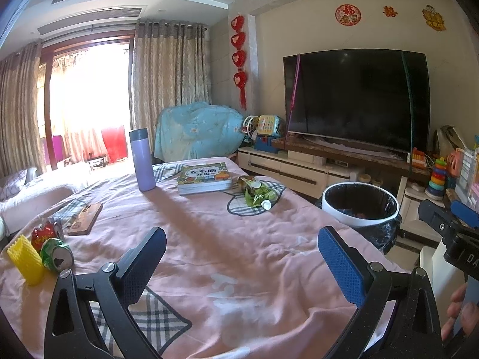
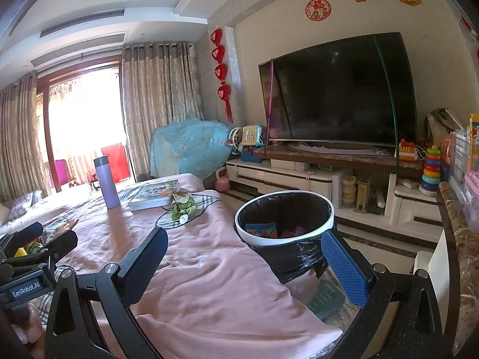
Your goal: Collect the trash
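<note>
A table under a pink cloth (image 1: pixel 209 239) carries the trash. At its left edge lie a crushed green can (image 1: pixel 57 254), a red can (image 1: pixel 45 234) and a yellow foam net (image 1: pixel 25 264). A green wrapper with a small white bottle (image 1: pixel 257 194) lies by the book (image 1: pixel 205 178); the wrapper (image 2: pixel 184 206) shows in the right wrist view too. A white bin with a black liner (image 2: pixel 284 224) stands off the table's right side, holding some colourful scraps. My left gripper (image 1: pixel 242 257) hangs open over the cloth, empty. My right gripper (image 2: pixel 245 261) is open and empty near the bin.
A purple flask (image 1: pixel 142 160) stands upright beyond the table's middle. A wooden board (image 1: pixel 85 218) lies at the left. A TV (image 1: pixel 356 98) on a low cabinet (image 1: pixel 299 170) with toys fills the right. A green book (image 2: pixel 326 297) lies on the floor by the bin.
</note>
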### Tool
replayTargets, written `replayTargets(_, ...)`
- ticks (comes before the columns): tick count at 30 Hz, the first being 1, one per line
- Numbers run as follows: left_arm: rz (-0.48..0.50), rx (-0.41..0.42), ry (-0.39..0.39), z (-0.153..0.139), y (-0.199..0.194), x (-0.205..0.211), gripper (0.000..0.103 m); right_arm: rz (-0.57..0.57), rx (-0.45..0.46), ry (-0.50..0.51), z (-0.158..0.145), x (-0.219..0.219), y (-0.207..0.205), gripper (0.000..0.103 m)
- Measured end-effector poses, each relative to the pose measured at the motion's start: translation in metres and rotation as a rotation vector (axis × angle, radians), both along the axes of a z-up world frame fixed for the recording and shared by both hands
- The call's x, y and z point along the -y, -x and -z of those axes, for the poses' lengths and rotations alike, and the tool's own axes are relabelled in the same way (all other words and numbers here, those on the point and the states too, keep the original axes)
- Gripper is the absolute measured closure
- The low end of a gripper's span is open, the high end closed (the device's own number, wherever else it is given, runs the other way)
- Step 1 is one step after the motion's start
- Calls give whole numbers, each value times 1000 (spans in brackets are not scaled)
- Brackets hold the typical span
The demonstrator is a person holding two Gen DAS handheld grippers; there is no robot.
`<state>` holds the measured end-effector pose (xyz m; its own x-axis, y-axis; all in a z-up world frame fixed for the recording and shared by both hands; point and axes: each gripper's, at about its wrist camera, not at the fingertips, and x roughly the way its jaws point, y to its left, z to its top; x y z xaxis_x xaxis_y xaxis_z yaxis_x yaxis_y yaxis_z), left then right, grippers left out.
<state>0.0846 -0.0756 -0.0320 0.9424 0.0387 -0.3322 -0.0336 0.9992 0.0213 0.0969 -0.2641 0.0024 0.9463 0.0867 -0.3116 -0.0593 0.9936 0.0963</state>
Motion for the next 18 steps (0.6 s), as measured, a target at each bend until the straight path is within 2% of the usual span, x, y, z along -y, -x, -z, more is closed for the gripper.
replayTargets(18, -1, 0, -6, 0, 1, 2, 1, -6, 5, 1, -2, -3, 1, 0)
